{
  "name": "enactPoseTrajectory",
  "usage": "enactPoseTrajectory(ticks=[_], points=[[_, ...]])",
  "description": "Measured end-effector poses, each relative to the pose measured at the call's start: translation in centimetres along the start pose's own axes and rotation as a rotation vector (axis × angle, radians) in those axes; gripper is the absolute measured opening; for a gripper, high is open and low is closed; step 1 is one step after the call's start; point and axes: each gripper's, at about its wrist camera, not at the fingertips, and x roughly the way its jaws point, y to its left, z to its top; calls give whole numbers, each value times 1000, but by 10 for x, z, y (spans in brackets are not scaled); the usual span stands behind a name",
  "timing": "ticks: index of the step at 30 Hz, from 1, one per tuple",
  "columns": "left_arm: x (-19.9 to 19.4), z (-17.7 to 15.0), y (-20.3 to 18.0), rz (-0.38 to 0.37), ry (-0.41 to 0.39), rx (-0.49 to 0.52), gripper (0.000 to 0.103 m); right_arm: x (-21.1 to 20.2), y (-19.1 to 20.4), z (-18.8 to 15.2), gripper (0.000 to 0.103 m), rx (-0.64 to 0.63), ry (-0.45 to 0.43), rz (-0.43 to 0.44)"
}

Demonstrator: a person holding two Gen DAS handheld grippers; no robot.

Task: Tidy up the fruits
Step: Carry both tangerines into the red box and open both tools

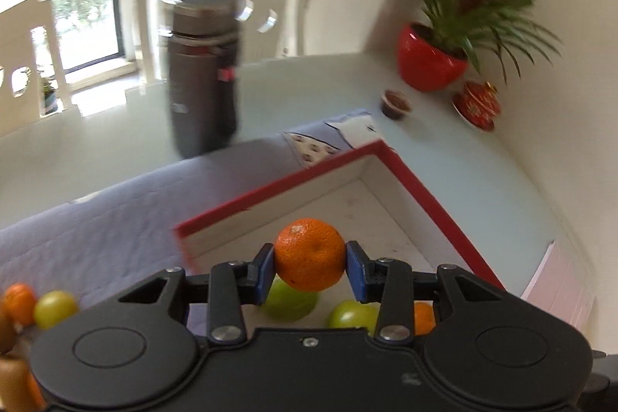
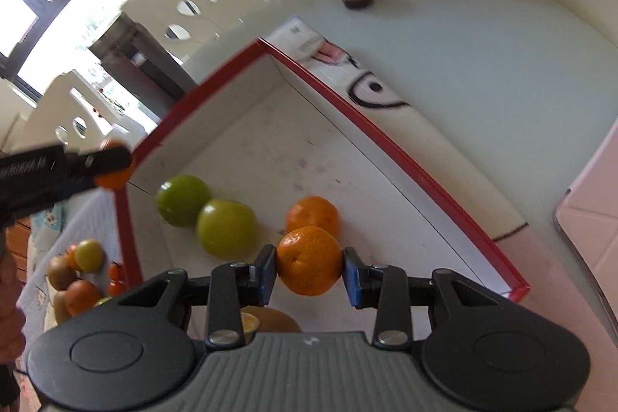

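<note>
left tongs (image 1: 310, 267) clamp a mandarin (image 1: 309, 253) above red-rimmed box (image 1: 417, 188) | right tongs (image 2: 309, 271) clamp second mandarin (image 2: 309, 260) | two green fruits (image 2: 206, 215) inside

Two green fruits (image 2: 204, 213) and a tangerine (image 2: 313, 213) in red-rimmed box (image 2: 405, 161)

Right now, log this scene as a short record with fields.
left gripper: shut on an orange, held above the box
right gripper: shut on a second orange, also over the box
box: red rim, white inside, open top
fruit in box: two green fruits, one orange
fruit outside box: mixed pile on the cloth by the box's left wall
also on table: dark bottle, red plant pot
</note>
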Motion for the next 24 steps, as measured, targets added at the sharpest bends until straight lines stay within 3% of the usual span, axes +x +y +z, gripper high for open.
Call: enactPoseTrajectory(ticks=[9,18,20,22,24], points=[[60,-1,-29,-60,115,44,46,20,-4,-3,39,-5,69,-7],[98,0,-40,-46,194,98,48,29,-5,-3,40,-19,84,-39],[102,0,-40,-36,210,92,48,29,-5,-2,44,-18,85,-35],[103,1,-40,-29,215,83,52,29,-4,-1,61,-10,87,-37],[100,3,-40,-34,198,82,65,28,-3,0,68,-8,88,-44]])
